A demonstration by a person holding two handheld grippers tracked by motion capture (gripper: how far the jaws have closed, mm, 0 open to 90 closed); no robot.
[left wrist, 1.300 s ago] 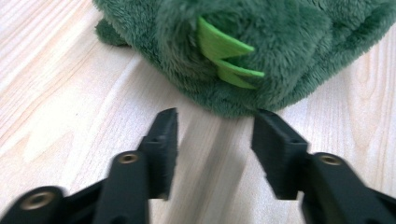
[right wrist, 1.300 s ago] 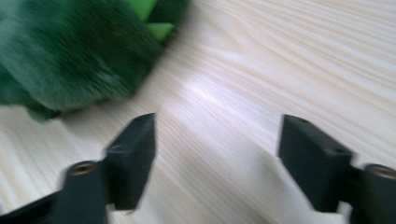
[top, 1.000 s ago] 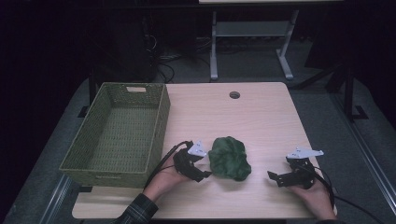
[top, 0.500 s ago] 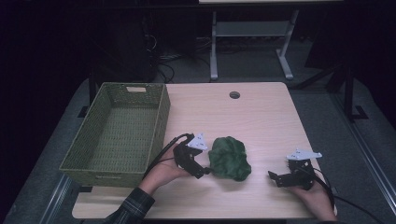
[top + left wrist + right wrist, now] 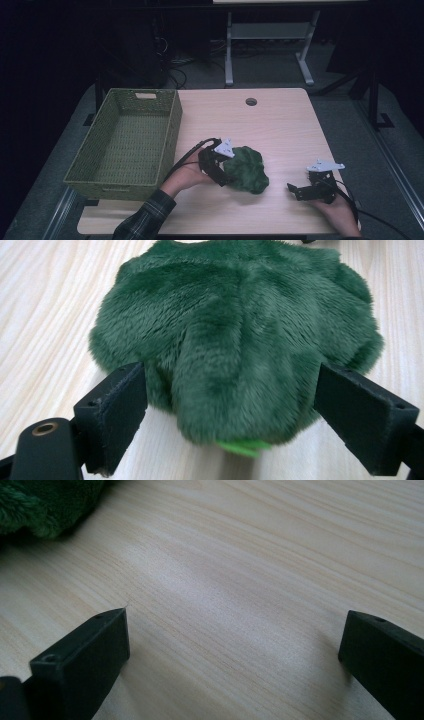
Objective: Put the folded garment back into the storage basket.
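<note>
A dark green plush toy point(image 5: 248, 169) lies on the wooden table point(image 5: 280, 130), near the front middle. My left gripper point(image 5: 226, 171) sits at the plush's left side. In the left gripper view the plush point(image 5: 235, 330) bulges between the two black jaws of the left gripper point(image 5: 230, 405). Those jaws have just been opening and stand wide, not pressing on the fur. A light green bit peeks out under the plush's near edge. My right gripper point(image 5: 296, 190) rests open at the front right over bare wood, its jaws point(image 5: 235, 645) empty, with the plush point(image 5: 35, 505) at the view's far left corner.
A green woven basket point(image 5: 170, 135) stands empty at the table's left, its long wall close to my left hand. A round cable hole point(image 5: 251, 101) sits near the back edge. Metal stand legs point(image 5: 229, 60) rise on the floor behind the table.
My left gripper has shifted right and slightly up against the plush, and its jaws stand wider than before. The right gripper has stayed put.
</note>
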